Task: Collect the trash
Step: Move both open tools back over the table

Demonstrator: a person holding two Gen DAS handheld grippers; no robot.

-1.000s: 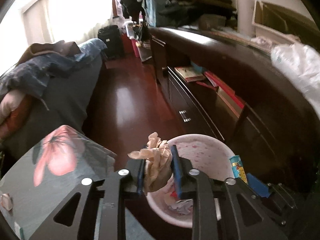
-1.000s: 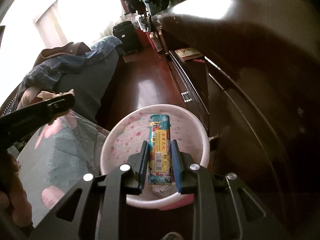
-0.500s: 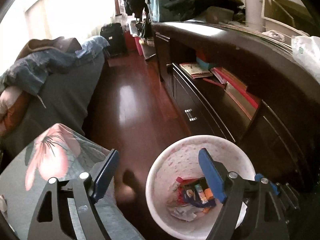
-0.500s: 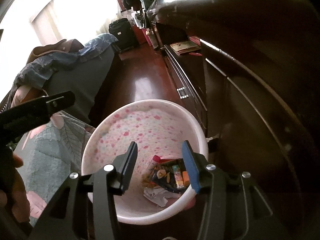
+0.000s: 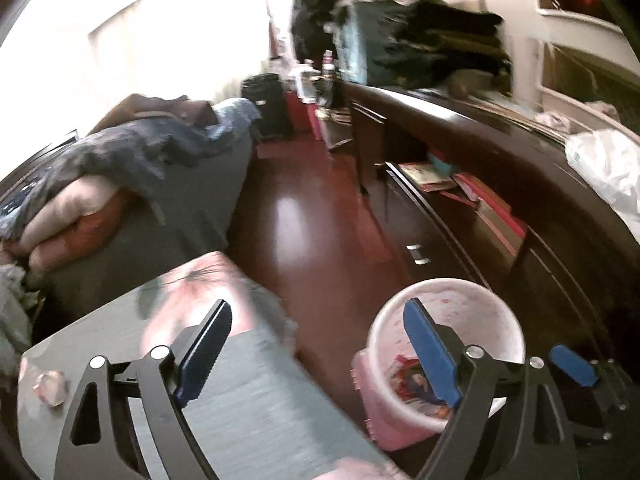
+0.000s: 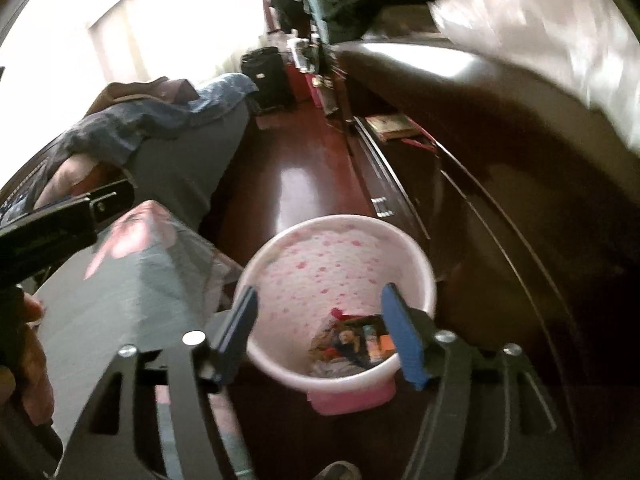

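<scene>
Both loads, held a second ago, now lie in the bin (image 6: 336,264); left gripper (image 5: 320,354) and right gripper (image 6: 320,332) have just been opening, empty. Best pull back clear of the rim.

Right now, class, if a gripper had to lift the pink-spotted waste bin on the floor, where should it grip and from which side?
Probably the upper rim of the waste bin, from above, one finger inside the wall and one outside. The bin stands upright with its mouth open, and the round body looks too wide to span. The rim on the floor side is free; trash lies low inside.
</scene>
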